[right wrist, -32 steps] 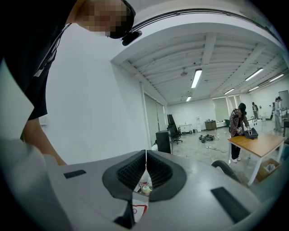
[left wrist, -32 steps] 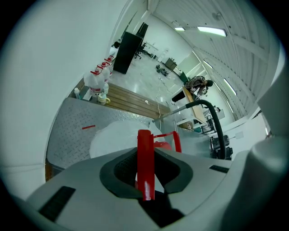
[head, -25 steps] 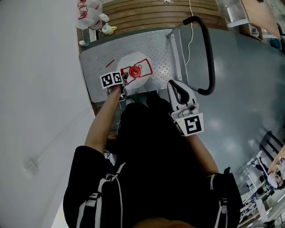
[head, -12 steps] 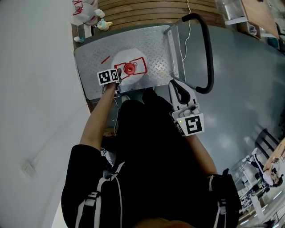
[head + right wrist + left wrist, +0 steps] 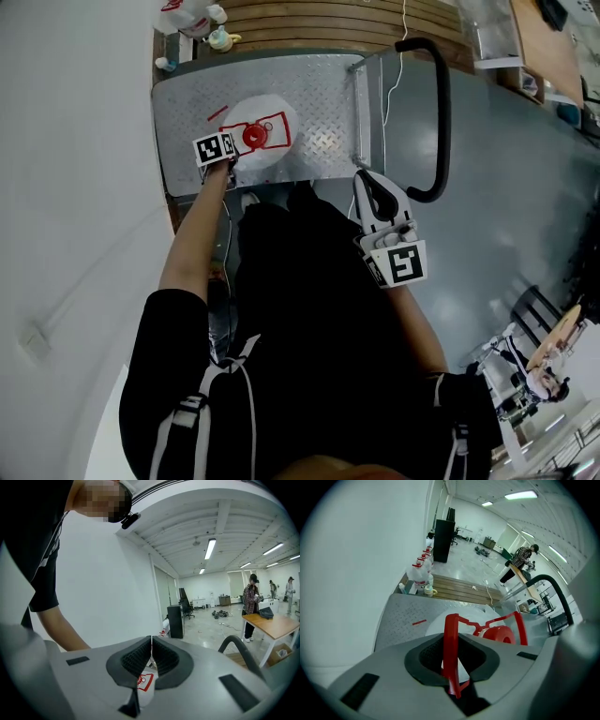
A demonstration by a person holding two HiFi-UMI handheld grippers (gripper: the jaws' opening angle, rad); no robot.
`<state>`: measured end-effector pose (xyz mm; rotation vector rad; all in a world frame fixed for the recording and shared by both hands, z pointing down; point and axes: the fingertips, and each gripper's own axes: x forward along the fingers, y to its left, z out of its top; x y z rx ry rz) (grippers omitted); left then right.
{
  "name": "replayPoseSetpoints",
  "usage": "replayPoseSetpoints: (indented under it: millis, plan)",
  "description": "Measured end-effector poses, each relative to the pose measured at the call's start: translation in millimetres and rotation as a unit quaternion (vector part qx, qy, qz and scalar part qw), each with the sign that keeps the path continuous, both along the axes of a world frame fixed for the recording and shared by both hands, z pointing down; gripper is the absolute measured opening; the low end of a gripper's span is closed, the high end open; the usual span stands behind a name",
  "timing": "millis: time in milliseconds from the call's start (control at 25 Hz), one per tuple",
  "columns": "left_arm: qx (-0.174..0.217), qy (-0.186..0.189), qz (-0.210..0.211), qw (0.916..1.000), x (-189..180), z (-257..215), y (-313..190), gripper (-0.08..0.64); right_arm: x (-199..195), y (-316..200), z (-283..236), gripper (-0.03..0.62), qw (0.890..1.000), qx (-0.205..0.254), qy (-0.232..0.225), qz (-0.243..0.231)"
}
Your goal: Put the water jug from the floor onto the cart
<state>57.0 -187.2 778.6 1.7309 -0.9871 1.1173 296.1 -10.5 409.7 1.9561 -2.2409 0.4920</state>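
I find the water jug (image 5: 262, 108) standing on the cart (image 5: 328, 84) deck, by my judgement delivered. My left tool (image 5: 452, 645) clamps its red handle (image 5: 451, 623); release remains. Right tool (image 5: 151, 641) closed, empty.

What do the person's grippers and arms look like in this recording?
The left gripper and right gripper have light grey bodies with black ribbed pads, and each carries a white cube with black square markers. The person wears a black short-sleeved top, with grey-trimmed black shoulder straps over it.
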Motion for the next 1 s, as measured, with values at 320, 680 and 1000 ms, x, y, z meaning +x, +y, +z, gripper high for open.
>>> replayPoseSetpoints:
  millis: [320,680,1000]
  plan:
    - [0.031,-0.001,-0.033,0.9990,-32,7,-28,0.078,16,15,-1,0.020,0.998,-0.013,0.043,0.035]
    - [0.058,-0.005,-0.013,0.9982,-31,1,-17,0.089,8,17,-11,0.020,0.998,-0.002,0.048,0.034]
    - [0.114,-0.001,0.011,0.9935,-35,-28,-3,0.121,-6,21,-12,0.020,0.999,0.015,0.043,0.017]
